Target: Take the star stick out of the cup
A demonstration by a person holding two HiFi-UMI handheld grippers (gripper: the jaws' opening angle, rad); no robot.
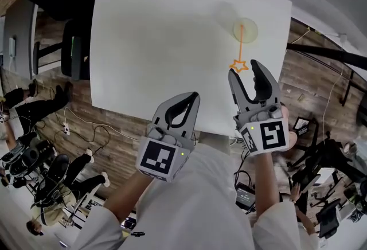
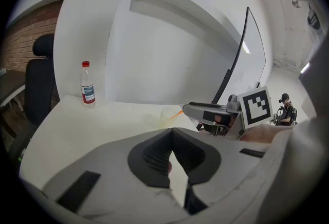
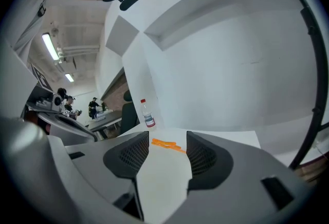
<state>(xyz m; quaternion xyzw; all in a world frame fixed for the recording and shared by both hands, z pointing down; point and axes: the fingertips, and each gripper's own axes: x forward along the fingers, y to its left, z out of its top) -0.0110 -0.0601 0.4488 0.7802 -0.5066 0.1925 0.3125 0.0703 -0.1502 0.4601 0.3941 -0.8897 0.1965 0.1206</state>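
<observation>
With the right hand-held gripper (image 1: 243, 69) open and empty just short of the star stick (image 1: 240, 48), which leans from the clear cup (image 1: 250, 31) on the worktop (image 1: 160, 42), a skewed pull could topple that unsteadied cup (the left hand-held gripper (image 1: 194, 97) is closed, empty, well apart).
</observation>
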